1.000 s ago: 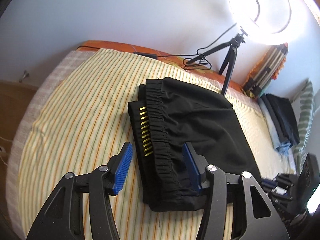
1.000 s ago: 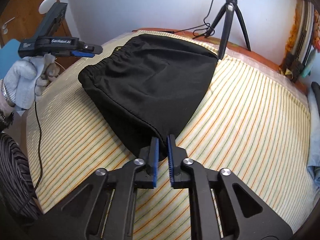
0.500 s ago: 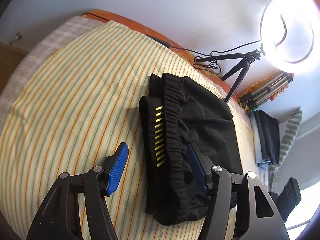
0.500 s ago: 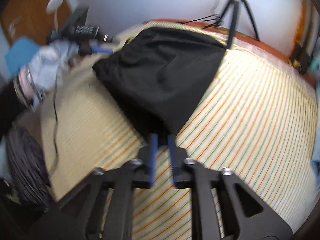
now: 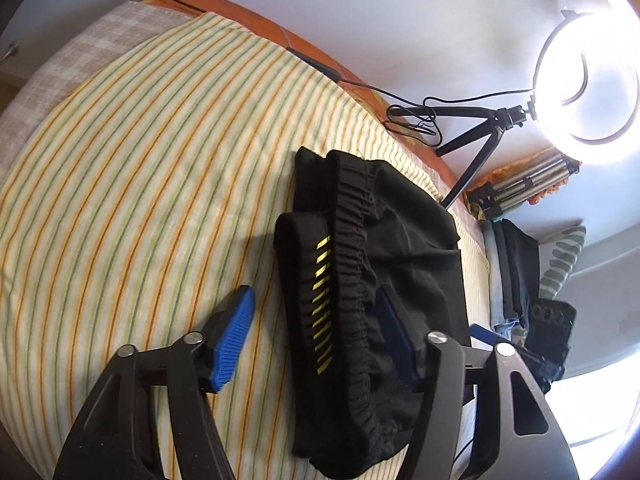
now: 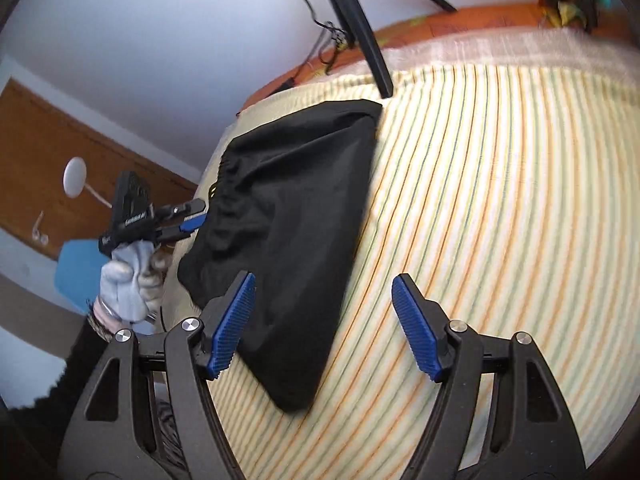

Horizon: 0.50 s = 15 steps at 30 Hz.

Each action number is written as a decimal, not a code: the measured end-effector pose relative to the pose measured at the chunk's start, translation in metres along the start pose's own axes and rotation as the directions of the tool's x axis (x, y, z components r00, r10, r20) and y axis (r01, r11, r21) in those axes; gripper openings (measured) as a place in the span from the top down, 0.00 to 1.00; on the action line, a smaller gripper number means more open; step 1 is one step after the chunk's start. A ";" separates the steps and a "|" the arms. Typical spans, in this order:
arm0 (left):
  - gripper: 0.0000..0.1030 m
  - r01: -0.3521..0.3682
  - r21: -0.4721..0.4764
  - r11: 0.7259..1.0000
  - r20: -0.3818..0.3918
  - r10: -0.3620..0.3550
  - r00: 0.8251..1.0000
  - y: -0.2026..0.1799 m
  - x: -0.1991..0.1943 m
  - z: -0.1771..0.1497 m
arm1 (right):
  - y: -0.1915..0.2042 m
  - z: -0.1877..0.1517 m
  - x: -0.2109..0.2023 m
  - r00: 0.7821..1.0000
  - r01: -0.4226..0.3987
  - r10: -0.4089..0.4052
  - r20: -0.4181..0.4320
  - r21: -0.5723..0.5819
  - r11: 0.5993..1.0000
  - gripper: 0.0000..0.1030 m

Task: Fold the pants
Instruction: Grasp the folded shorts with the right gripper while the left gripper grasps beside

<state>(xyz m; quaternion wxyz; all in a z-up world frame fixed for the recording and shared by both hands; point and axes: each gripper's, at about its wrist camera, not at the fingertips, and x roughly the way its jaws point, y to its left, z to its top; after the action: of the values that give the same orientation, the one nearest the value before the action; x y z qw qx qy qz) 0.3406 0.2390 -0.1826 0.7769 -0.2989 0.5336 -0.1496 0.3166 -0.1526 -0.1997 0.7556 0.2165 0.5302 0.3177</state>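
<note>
The black pants (image 5: 384,280) lay folded into a compact bundle on the striped sheet (image 5: 140,200), toward the 3 o'clock side of the left wrist view. Their gathered waistband, with a row of yellow dashes beside it, ran from about 12 o'clock down to 6 o'clock between the blue pads.

The left gripper (image 5: 316,334) straddled that waistband edge. Its jaws had just been opening and stood wide, one pad over bare sheet at 8 o'clock, the other over black cloth at 4 o'clock. Neither pad pressed on the fabric, so nothing was held.

In the right wrist view the pants (image 6: 296,216) stretched from the centre toward 11 o'clock, their near corner reaching down to 6 o'clock. The right gripper (image 6: 324,326) had also just been opening. Its jaws were spread wide and gripped nothing: the pad at 7 o'clock sat over the pants' edge, the other over the sheet at 5 o'clock.

At 9 o'clock there, a gloved hand (image 6: 128,284) carried the left gripper, its tips at the waistband end.

A ring light (image 5: 586,80) on a tripod (image 5: 476,148) stood at 2 o'clock in the left view, with more folded clothes (image 5: 516,268) at 3 o'clock.
</note>
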 end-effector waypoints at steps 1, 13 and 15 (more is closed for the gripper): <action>0.34 0.003 0.009 1.000 0.001 -0.003 1.000 -0.002 0.001 0.001 | -0.003 0.004 0.003 1.000 -0.008 0.008 -0.003 0.005 1.000 0.29; 0.31 0.011 0.127 0.992 0.055 -0.018 0.998 -0.020 0.022 0.012 | -0.003 0.037 0.029 0.994 -0.110 0.110 0.002 -0.007 0.994 0.32; 0.31 0.003 0.140 0.990 0.059 -0.011 0.998 -0.022 0.025 0.014 | 0.002 0.043 0.034 0.994 -0.114 0.114 0.002 -0.017 0.993 0.32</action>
<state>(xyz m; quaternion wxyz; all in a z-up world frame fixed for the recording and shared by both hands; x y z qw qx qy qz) 0.3646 0.2123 -0.1834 0.8111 -0.2500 0.4972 -0.1802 0.3641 -0.1272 -0.2062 0.7390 0.2405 0.5132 0.3643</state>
